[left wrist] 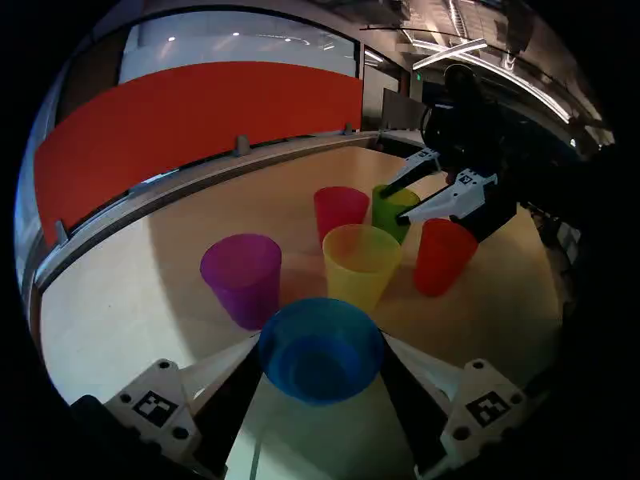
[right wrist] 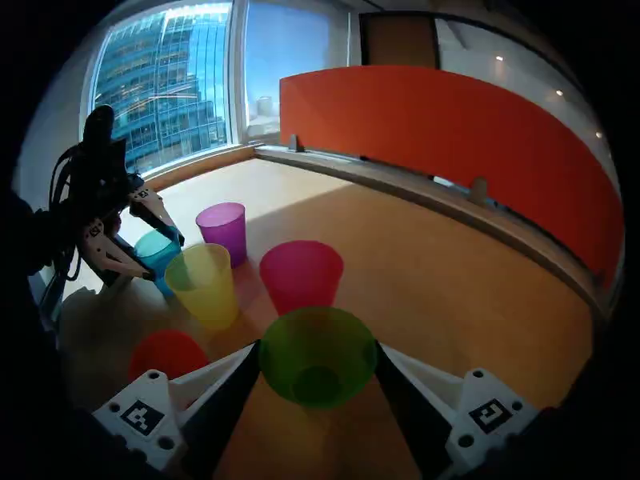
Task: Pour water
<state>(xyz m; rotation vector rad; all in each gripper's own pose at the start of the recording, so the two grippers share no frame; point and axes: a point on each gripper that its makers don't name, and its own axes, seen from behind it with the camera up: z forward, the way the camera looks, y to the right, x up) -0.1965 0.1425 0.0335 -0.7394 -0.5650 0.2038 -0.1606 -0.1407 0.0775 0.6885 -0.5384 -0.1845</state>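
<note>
Squarely btwn L jaws: blue cup (left wrist: 320,356).

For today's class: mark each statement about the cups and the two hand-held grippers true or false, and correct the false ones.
1. The blue cup sits between the fingers of the left hand-held gripper. True.
2. The right hand-held gripper holds the purple cup. False: the green cup is between its fingers, and the purple cup stands free on the table.
3. The pink cup stands upright beside the yellow cup. True.
4. The yellow cup lies on its side. False: it stands upright, mouth up.
</note>
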